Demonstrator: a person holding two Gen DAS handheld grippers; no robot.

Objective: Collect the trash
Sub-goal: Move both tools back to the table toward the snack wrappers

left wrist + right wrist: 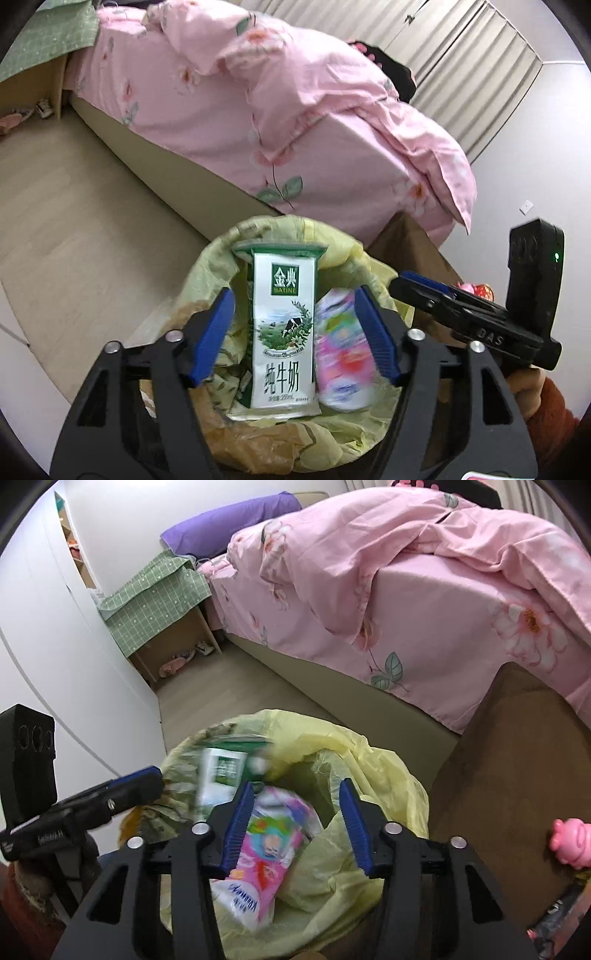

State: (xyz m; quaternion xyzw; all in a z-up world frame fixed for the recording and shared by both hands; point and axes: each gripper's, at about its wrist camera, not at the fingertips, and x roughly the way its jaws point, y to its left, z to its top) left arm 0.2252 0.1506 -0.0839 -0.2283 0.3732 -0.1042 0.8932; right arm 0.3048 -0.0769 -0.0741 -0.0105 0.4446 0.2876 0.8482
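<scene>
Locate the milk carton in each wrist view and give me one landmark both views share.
Left wrist view: the milk carton stands lower centre, between the left gripper's blue fingers, above the yellow bin bag.
Right wrist view: the carton is blurred, left of centre, at the bag's far left side.
Shared landmark: the pink wrapper beside the carton.

A home bedroom: a bed (424, 627) under a pink floral quilt (295, 110), a purple pillow (229, 526) at its head, a bedside cabinet (173, 627) with a green checked cloth just beside the bed, and a bag-lined bin (369, 760) near its foot
</scene>
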